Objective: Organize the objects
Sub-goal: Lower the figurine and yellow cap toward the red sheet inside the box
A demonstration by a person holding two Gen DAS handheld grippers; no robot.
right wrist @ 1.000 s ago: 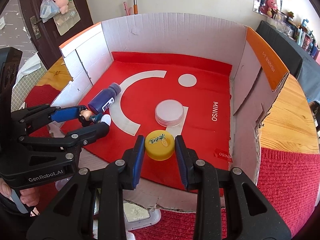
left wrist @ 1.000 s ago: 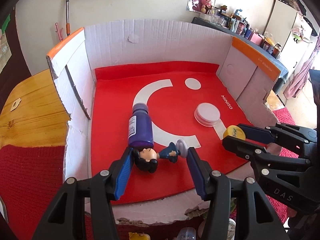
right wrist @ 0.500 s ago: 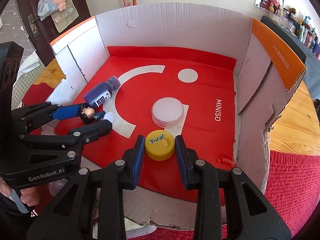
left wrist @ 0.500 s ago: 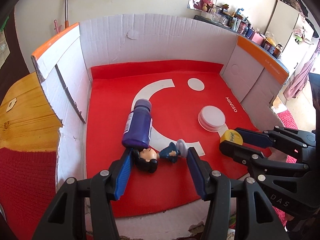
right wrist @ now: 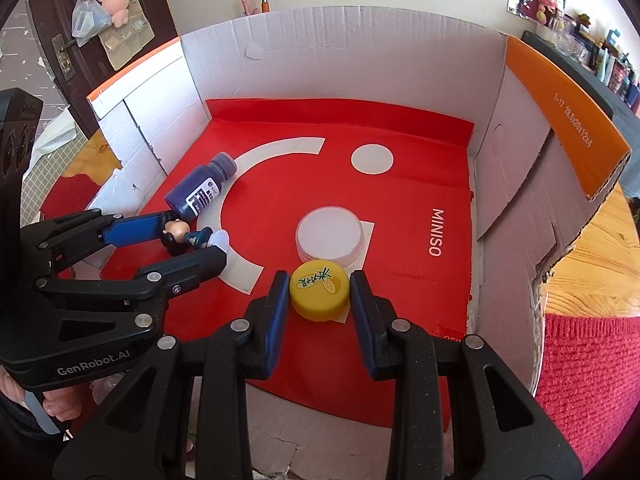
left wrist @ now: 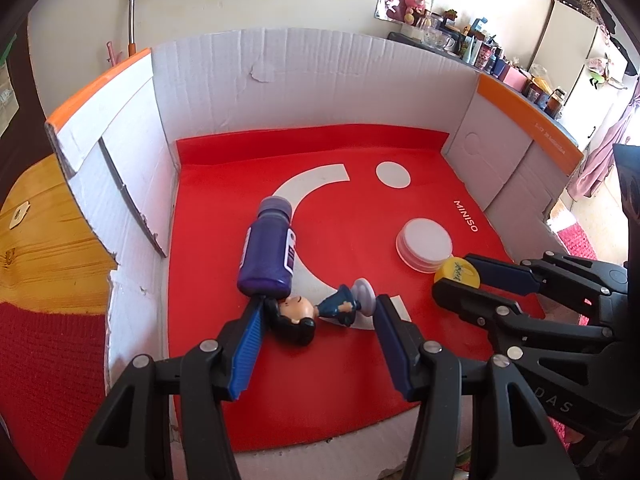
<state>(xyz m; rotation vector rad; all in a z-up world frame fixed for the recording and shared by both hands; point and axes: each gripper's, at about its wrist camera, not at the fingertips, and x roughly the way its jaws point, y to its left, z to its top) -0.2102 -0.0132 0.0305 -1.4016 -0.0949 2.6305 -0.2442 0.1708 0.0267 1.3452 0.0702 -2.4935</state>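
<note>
Figurine (left wrist: 316, 312) lies sideways between our left gripper's (left wrist: 316, 322) blue pads, head against one pad and round base at the other, so we seem to be clamping it, though contact at the base is hard to confirm. Our right gripper (right wrist: 319, 294) pinches the yellow cap (right wrist: 319, 290), whose underside is hidden. Just beyond the cap sits a white lid (right wrist: 330, 236); just past the figurine's head lies a purple bottle (left wrist: 270, 252). Farthest, the cardboard box (left wrist: 304, 80) walls cut off the room behind.
</note>
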